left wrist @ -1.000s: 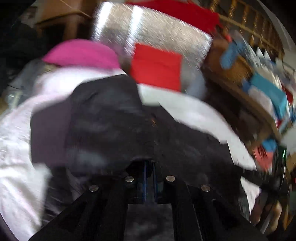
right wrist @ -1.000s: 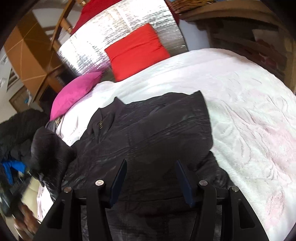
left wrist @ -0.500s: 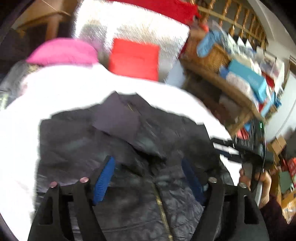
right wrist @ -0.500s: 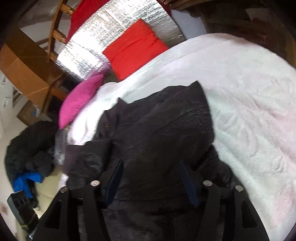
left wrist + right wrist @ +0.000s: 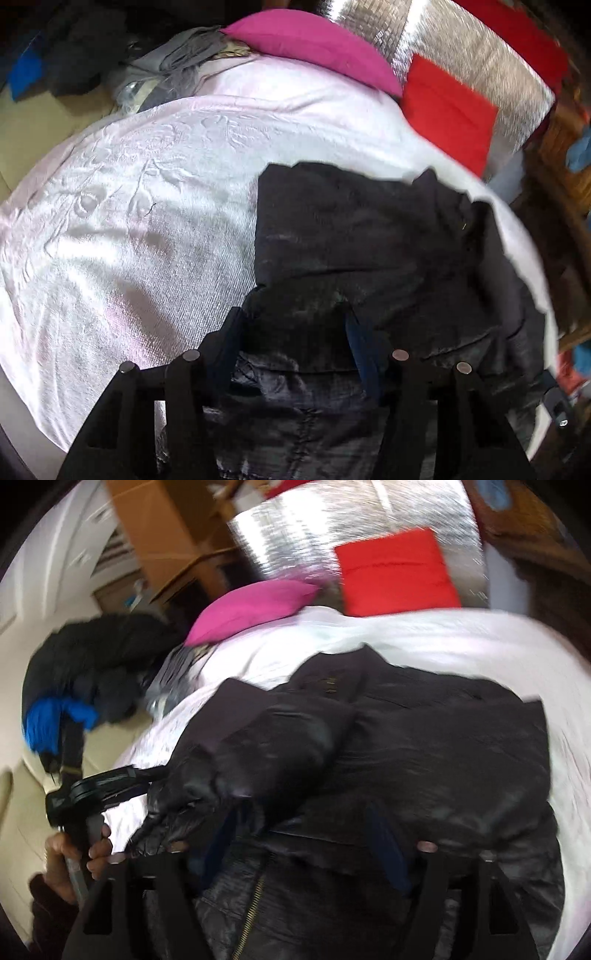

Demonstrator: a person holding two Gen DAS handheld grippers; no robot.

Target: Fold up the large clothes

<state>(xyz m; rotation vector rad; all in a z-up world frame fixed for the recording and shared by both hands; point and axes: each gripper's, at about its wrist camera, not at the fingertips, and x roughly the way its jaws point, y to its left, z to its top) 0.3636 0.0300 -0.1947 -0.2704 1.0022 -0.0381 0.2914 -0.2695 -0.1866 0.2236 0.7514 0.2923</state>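
Note:
A black padded jacket lies on the white bedspread, with both sleeves folded in across its body. In the right wrist view the jacket fills the middle, its left sleeve lying over the front and a brass zip near the bottom. My left gripper is open over the jacket's lower left edge, holding nothing. It also shows in the right wrist view at the left, held by a hand. My right gripper is open just above the jacket's hem.
A pink cushion and a red cushion rest against a silver padded headboard at the far end. A pile of dark and blue clothes lies off the bed's left side. Grey cloth lies beside the pink cushion.
My left gripper let go of the black sleeve, which now lies folded over the jacket, and swung left and back. My right gripper stayed open and turned left.

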